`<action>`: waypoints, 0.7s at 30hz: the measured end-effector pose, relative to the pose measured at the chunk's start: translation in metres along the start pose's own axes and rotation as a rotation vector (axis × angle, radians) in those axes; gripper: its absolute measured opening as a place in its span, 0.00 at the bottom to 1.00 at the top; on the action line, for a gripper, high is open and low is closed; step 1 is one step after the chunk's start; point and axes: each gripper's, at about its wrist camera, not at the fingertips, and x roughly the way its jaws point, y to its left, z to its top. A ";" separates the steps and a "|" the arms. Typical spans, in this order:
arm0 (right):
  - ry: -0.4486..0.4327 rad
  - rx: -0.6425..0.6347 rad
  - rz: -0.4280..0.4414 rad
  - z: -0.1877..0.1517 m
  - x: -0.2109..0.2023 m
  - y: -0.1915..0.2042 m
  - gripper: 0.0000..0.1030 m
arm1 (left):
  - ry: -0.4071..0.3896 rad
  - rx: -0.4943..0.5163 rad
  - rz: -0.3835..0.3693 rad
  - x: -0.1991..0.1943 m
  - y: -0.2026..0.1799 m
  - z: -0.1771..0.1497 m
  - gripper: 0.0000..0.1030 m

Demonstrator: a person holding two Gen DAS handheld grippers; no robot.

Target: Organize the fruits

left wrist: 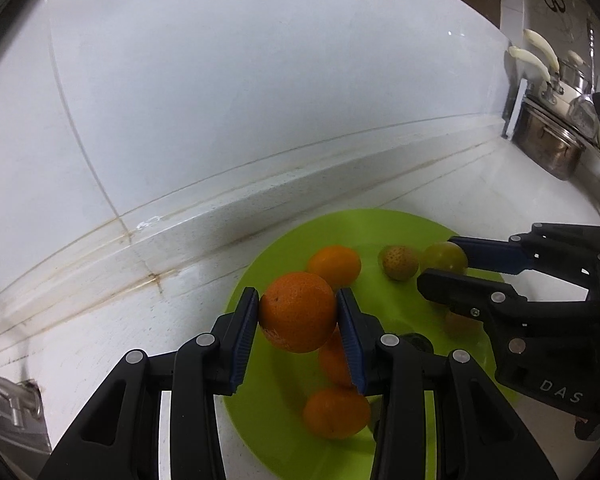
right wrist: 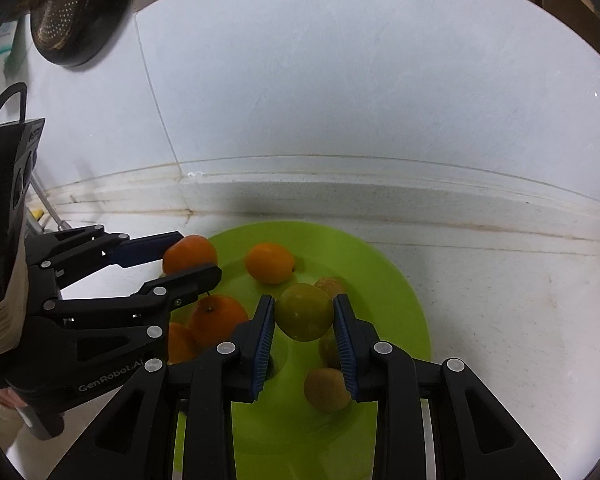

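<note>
A lime-green plate (left wrist: 284, 436) (right wrist: 380, 280) lies on the white counter and holds several oranges and yellow-green fruits. My left gripper (left wrist: 298, 314) is shut on an orange (left wrist: 298, 310) and holds it over the plate's left part; it also shows in the right wrist view (right wrist: 190, 258). My right gripper (right wrist: 305, 318) is shut on a yellow-green fruit (right wrist: 305, 312) above the plate; it also shows in the left wrist view (left wrist: 446, 262). Loose oranges (left wrist: 335, 264) (right wrist: 269, 263) and a speckled tan fruit (left wrist: 399, 262) rest on the plate.
A white tiled wall with a low ledge (left wrist: 220, 216) stands right behind the plate. Metal pots (left wrist: 548, 144) with cream handles stand at the far right. A dark colander (right wrist: 72, 8) hangs at the upper left. A metal fitting (left wrist: 12, 404) is at the counter's left.
</note>
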 end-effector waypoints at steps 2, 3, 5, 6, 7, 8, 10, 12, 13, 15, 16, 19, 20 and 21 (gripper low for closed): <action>-0.001 0.002 -0.002 -0.001 0.002 -0.001 0.30 | 0.005 -0.002 -0.006 0.000 0.000 0.000 0.40; -0.003 0.005 -0.003 -0.001 0.001 -0.001 0.31 | 0.001 -0.005 -0.010 -0.001 0.000 0.000 0.43; -0.006 0.014 0.000 -0.001 0.001 -0.002 0.37 | -0.007 -0.005 -0.006 -0.004 0.000 0.000 0.44; -0.011 0.016 0.001 -0.001 0.000 -0.002 0.38 | -0.015 -0.002 -0.001 -0.008 0.000 -0.001 0.45; -0.016 0.013 -0.003 -0.002 -0.001 -0.001 0.38 | -0.017 -0.001 0.005 -0.009 0.000 0.000 0.47; -0.018 0.012 -0.005 -0.002 -0.002 -0.001 0.38 | -0.020 -0.002 0.016 -0.012 -0.001 -0.001 0.48; -0.024 0.022 -0.008 -0.003 -0.006 -0.001 0.38 | -0.031 -0.011 0.022 -0.020 -0.002 -0.002 0.55; -0.030 0.036 -0.005 -0.005 -0.011 -0.002 0.41 | -0.036 -0.024 0.040 -0.030 -0.003 -0.004 0.56; -0.037 0.040 -0.007 -0.006 -0.016 -0.002 0.46 | -0.037 -0.029 0.048 -0.034 -0.004 -0.005 0.58; -0.051 0.039 -0.018 -0.008 -0.024 -0.001 0.49 | -0.043 -0.051 0.070 -0.046 -0.006 -0.007 0.65; -0.056 0.038 -0.022 -0.010 -0.029 -0.001 0.49 | -0.047 -0.061 0.077 -0.051 -0.007 -0.008 0.70; -0.072 0.052 -0.029 -0.015 -0.045 0.000 0.56 | -0.080 -0.096 0.111 -0.073 -0.010 -0.013 0.80; -0.080 0.058 -0.031 -0.017 -0.051 0.001 0.58 | -0.093 -0.107 0.124 -0.081 -0.012 -0.016 0.81; -0.091 0.062 -0.036 -0.019 -0.059 0.001 0.60 | -0.107 -0.117 0.137 -0.090 -0.015 -0.019 0.82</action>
